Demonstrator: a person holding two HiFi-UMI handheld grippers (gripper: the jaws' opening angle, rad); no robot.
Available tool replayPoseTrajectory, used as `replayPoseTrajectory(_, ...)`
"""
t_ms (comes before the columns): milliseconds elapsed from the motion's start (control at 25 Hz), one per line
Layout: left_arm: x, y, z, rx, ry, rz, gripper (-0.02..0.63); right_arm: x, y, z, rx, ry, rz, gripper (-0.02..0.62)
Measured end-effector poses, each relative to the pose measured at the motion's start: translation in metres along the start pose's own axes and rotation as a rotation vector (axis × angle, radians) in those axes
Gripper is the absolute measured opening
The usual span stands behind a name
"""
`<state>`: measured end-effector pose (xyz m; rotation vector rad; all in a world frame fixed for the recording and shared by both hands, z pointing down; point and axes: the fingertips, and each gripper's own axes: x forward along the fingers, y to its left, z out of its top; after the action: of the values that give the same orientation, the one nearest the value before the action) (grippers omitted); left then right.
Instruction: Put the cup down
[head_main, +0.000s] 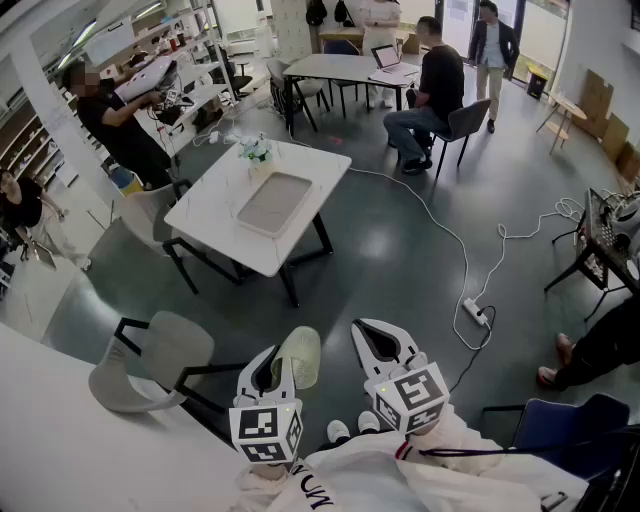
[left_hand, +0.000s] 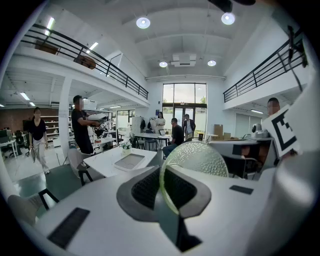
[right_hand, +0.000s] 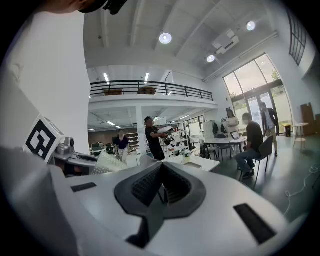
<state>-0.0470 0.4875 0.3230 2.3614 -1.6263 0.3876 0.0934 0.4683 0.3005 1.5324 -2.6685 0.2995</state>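
In the head view my left gripper (head_main: 276, 358) is shut on the rim of a pale green, dimpled plastic cup (head_main: 300, 356), held in the air above the floor. From the left gripper view the cup's wall (left_hand: 199, 156) stands pinched between the two dark pads, with the left gripper (left_hand: 163, 187) shut on it. My right gripper (head_main: 368, 332) hangs just to the right, shut and with nothing in it. Seen from the right gripper view, the right gripper (right_hand: 162, 187) has its pads together, and the cup (right_hand: 106, 164) shows at the left.
A white table (head_main: 212, 215) ahead carries a grey tray (head_main: 273, 203) and a small plant (head_main: 256, 150). A grey chair (head_main: 150, 362) stands near my left, beside a white tabletop edge (head_main: 80, 440). A power strip (head_main: 474, 312) and cable lie on the floor. Several people are around.
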Motion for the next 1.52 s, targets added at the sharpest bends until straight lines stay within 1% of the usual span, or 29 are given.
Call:
replayPoseTrajectory(320,0.01,-0.007,-0.006,-0.001,0.008,-0.013,0.034,0.002,-0.005,-0.005,0.02,0.005,0.013,0.005)
replayPoseTrajectory(680,0.025,-0.011,-0.001,0.004,0.018,-0.008,0.034,0.009,-0.018,-0.004,0.03,0.007,0.024,0.005)
replayPoseTrajectory(1040,0.044,-0.021,0.007,0.011,0.024,0.013,0.034,0.012,-0.042,0.001,0.032,0.005,0.046,0.005)
replayPoseTrajectory(1240,0.053,-0.034,0.012,0.019,0.013,0.029,0.034,0.007,-0.056,0.002,0.028,-0.002,0.067,0.005)
replayPoseTrajectory(1520,0.057,-0.041,0.017,0.017,0.003,0.049,0.034,0.004,-0.068,0.004,0.02,-0.005,0.082,0.004)
